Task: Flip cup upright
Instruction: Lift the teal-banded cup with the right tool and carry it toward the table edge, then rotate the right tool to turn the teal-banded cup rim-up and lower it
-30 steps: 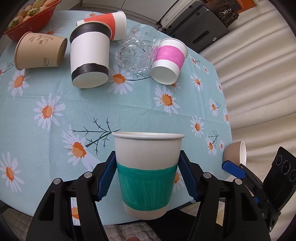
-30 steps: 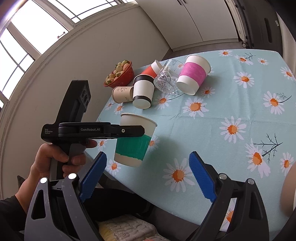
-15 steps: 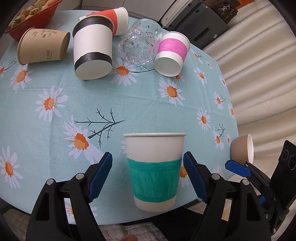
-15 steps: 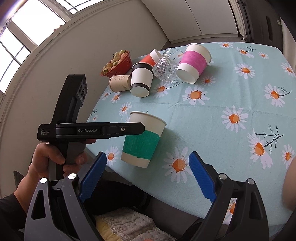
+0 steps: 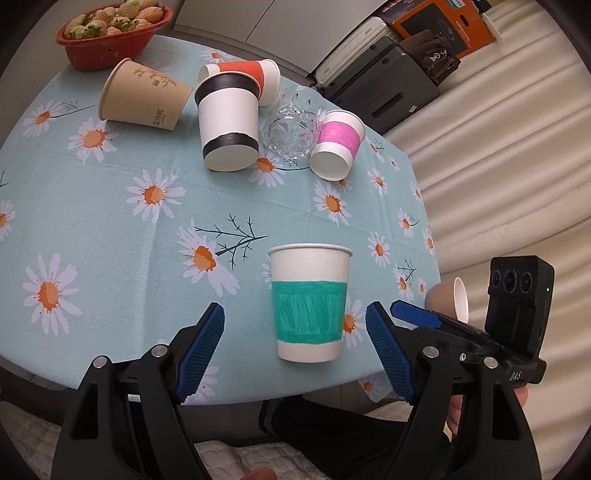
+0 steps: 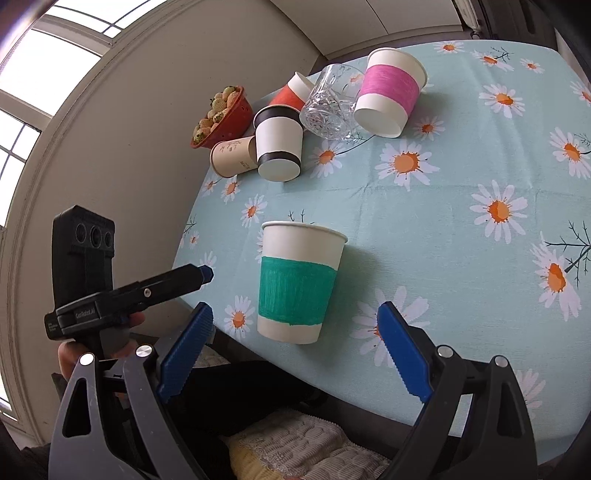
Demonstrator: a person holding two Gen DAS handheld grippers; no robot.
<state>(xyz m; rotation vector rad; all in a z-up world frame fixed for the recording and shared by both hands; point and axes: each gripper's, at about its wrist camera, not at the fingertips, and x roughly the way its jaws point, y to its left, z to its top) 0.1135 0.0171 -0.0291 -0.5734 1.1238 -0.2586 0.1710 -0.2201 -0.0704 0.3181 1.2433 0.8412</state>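
Fingers of the left gripper [image 5: 295,347] stand wide apart, gripping nothing; the right gripper [image 6: 295,350] likewise gapes, unloaded. The green-banded cup [image 5: 309,301] stands upright, mouth up, near the table's [image 5: 110,229] front edge, untouched.

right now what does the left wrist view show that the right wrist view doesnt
Only the left wrist view shows a brown cup lying past the table's right edge, and the suitcases and orange box beyond the table.

Only the right wrist view shows the windows and the hand gripping the left gripper.

Both show the green-banded cup standing upright and free near the table edge, the tipped cups, the glass and the strawberry bowl. Both grippers are open.
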